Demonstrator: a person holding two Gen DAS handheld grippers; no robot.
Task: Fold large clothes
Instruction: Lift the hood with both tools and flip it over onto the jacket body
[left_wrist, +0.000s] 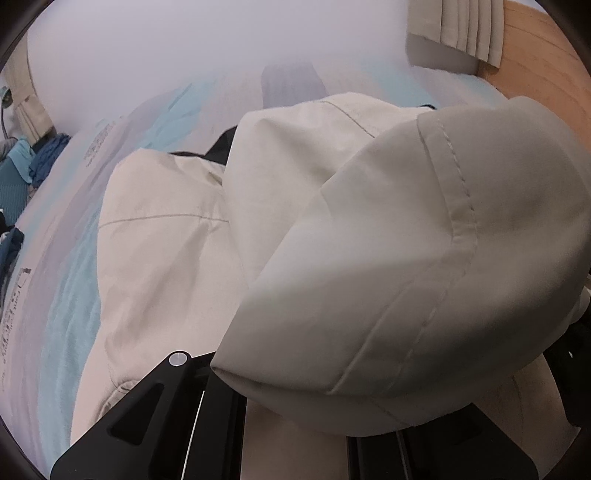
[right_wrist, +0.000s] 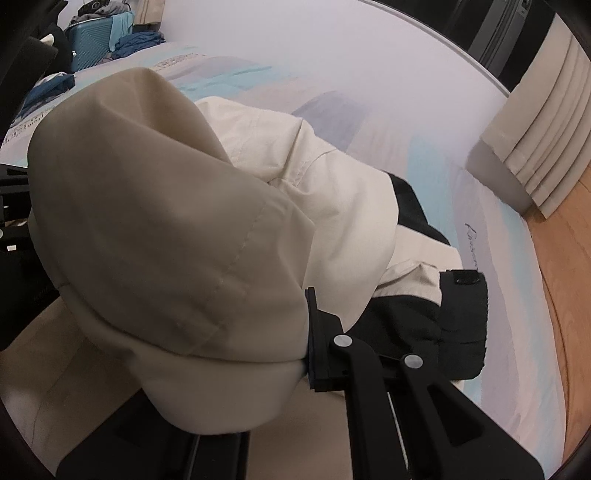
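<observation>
A large cream and black jacket (left_wrist: 177, 266) lies on the bed, also in the right wrist view (right_wrist: 332, 192). My left gripper (left_wrist: 295, 391) is shut on a folded cream hem (left_wrist: 424, 258) of the jacket, which drapes over and hides its fingertips. My right gripper (right_wrist: 236, 384) is shut on another cream hem (right_wrist: 166, 221), which bulges over its fingers. The black lining and a black cuff (right_wrist: 461, 314) show to the right of that gripper.
The bed sheet (left_wrist: 66, 295) is pale with blue and lilac stripes. A beige bed skirt (right_wrist: 535, 147) and wood floor (right_wrist: 569, 295) lie at the right. Blue clothes (right_wrist: 136, 40) and a teal suitcase (right_wrist: 92, 33) sit at the far left.
</observation>
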